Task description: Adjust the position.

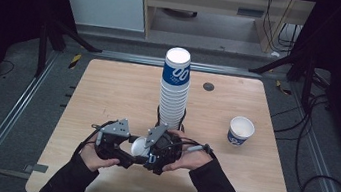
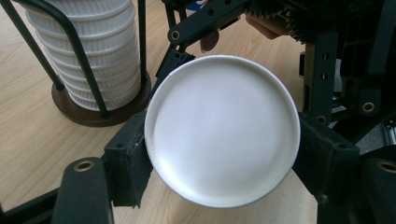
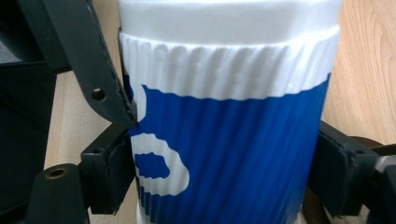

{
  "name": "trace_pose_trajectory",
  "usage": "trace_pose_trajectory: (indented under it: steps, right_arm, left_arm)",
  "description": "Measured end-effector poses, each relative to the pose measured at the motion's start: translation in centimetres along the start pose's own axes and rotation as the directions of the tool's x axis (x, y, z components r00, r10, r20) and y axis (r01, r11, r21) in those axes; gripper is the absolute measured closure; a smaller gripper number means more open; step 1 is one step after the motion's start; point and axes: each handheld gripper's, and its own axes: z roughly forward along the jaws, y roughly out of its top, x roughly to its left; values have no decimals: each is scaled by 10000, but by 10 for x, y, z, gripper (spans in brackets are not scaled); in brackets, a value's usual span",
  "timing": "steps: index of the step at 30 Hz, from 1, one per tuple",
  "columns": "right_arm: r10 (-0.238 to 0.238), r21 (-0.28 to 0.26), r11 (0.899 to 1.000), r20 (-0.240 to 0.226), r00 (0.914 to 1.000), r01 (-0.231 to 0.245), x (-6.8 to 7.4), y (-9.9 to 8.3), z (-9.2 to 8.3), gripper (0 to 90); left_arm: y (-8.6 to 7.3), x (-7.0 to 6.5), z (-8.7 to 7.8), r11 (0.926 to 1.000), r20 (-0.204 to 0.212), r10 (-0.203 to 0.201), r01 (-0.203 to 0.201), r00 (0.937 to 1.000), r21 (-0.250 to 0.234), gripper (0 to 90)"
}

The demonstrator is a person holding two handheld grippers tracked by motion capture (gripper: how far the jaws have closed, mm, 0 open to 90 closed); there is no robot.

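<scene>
**A:** So where's the cup at right now?

**B:** Both claws have it. The left claw point(image 1: 122, 156) is clamped across the cup's round white base point(image 2: 223, 128), one jaw on each side. The right claw point(image 1: 150, 155) is squeezed on the ribbed blue-and-white wall of the same paper cup point(image 3: 229, 140), a jaw on each flank. It's held sideways just above the surface point(image 1: 108, 92), right between the two hands.

**A:** How's it going to handle?

**B:** My guess: very light, thin and easy to crush. The corrugated sleeve gives decent grip, and the white band under the rim looks ribbed too. The base disc is smooth with a raised edge, probably the stiffest spot. I'd hold low, near the base, and squeeze gently.

**A:** Anything else around?

**B:** Just beyond the claws is the tall cup stack point(image 1: 175, 89) in a black wire holder point(image 2: 70, 37) on a dark round foot. A single cup point(image 1: 241, 131) stands upright well off to the right claw's side.
</scene>
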Motion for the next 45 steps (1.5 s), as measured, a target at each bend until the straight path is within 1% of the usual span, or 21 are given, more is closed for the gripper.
trace_pose_trajectory:
  steps: [1,7,9,15,16,17,19,20,21,22,25,29,30,33,34,38,39,40,41,42,45]
  right_arm:
    - [-9,10,10000,41,10000,9,0,0,0,173]
    - [91,66,9999,14,10000,-91,-1,0,0,92]
    - [152,5,9999,44,9999,-152,-1,0,-2,85]
    - [407,-578,9976,369,9985,-385,-5,-3,-17,74]
    - [407,-578,9976,369,9985,-385,-5,-3,-17,74]
    - [598,-798,9953,494,9970,-557,-7,-6,-26,75]
    - [736,-1004,9927,651,9952,-669,-9,-10,-32,74]
    - [736,-1004,9927,651,9952,-669,-9,-10,-32,74]
    - [913,-1214,9893,862,9921,-805,-11,-14,-40,73]
    - [1018,-1299,9875,952,9902,-890,-12,-17,-44,71]
    - [1291,-1606,9808,1093,9856,-1107,-14,-23,-54,66]
    - [1695,-2184,9651,1014,9803,-1443,-15,-33,-62,74]
    - [1695,-2184,9651,1014,9803,-1443,-15,-33,-62,74]
    - [1929,-2304,9589,1018,9759,-1655,-15,-42,-64,68]
    - [2038,-2369,9552,928,9746,-1772,-15,-45,-65,66]
    - [2254,-2546,9462,758,9713,-1997,-15,-52,-65,61]
    - [2405,-2818,9343,461,9696,-2183,-14,-55,-64,63]
    - [2405,-2818,9343,461,9696,-2183,-14,-55,-64,63]
    - [2394,-2895,9318,376,9702,-2187,-14,-55,-64,63]
    - [2424,-3001,9270,212,9699,-2251,-14,-56,-62,63]
    - [2407,-3017,9259,75,9706,-2273,-14,-55,-58,61]
  left_arm:
    - [0,0,0,10000,47,-27,27,10000,-14,273]
    - [1,1,-5,9999,-73,1,-2,10000,-136,272]
    - [0,2,-6,9999,-98,-7,5,10000,-156,272]
    - [-3,8,-12,9995,-260,-164,157,9995,-275,271]
    - [-3,8,-12,9995,-260,-164,157,9995,-275,271]
    - [-3,11,-15,9991,-348,-210,197,9992,-373,271]
    - [-4,12,-17,9982,-414,-273,250,9988,-541,271]
    - [-4,12,-17,9982,-414,-273,250,9988,-541,271]
    - [-4,14,-20,9970,-481,-307,271,9984,-721,271]
    - [-4,14,-21,9961,-504,-338,296,9982,-827,271]
    - [-4,15,-24,9933,-561,-380,316,9977,-1115,271]
    - [-4,16,-28,9885,-543,-430,346,9976,-1474,271]
    - [-4,16,-28,9885,-543,-430,346,9976,-1474,270]
    - [-3,16,-31,9828,-382,-474,397,9981,-1805,270]
    - [-3,16,-32,9813,-343,-475,402,9983,-1881,270]
    - [-2,15,-34,9746,-128,-460,420,9989,-2200,271]
    - [-2,14,-35,9711,3,-447,435,9990,-2348,270]
    - [-2,14,-35,9711,3,-447,435,9990,-2348,270]
    - [-2,14,-35,9691,77,-439,445,9990,-2426,270]
    - [-1,13,-35,9686,111,-412,427,9991,-2448,270]
    - [-1,13,-35,9662,210,-381,422,9991,-2544,270]
